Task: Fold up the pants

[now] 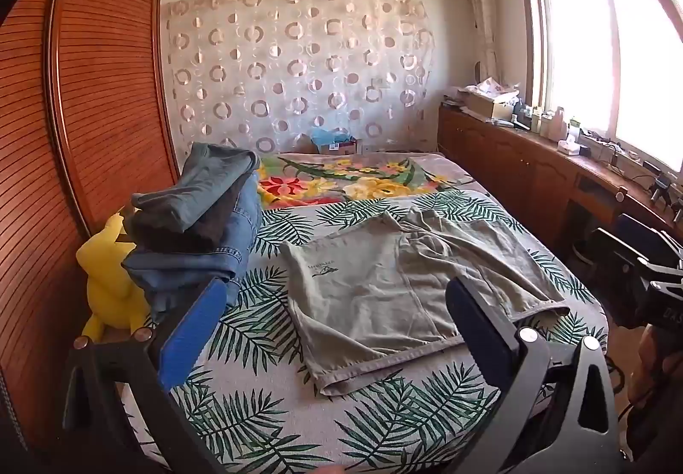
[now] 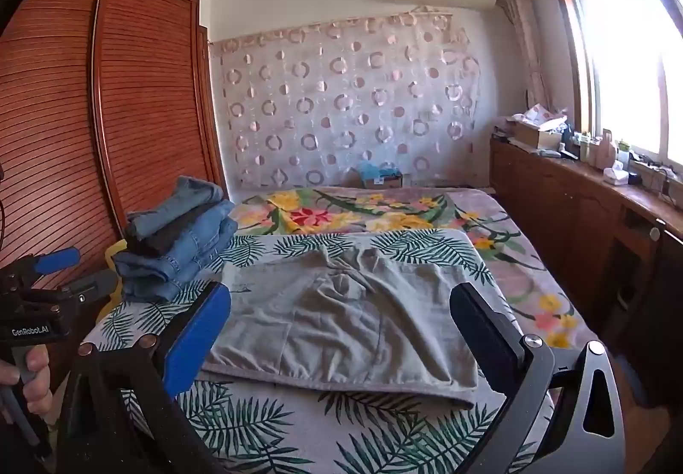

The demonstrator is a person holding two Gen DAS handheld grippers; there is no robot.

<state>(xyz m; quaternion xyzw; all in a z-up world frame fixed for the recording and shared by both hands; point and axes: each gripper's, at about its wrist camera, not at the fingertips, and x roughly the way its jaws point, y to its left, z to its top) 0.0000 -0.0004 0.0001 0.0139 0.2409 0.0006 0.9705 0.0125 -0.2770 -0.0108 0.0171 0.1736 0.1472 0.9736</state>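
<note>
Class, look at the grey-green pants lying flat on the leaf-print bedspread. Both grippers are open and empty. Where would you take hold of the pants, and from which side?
Probably the pants by the thick hemmed edge nearest the cameras, one corner per gripper. That edge lies flat, faces the open left gripper and right gripper, and has clear bedspread before it, so come in low from the near side.

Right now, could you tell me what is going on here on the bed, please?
A person is folding pants on the bed with a pair of tongs in each hand. A grey-green pair of pants lies spread flat on the leaf-print cover, not yet gripped. The left tongs and the right tongs hover wide open over its near edge, with nothing held. A stack of folded jeans sits to the left, beside a yellow plush toy.
</note>
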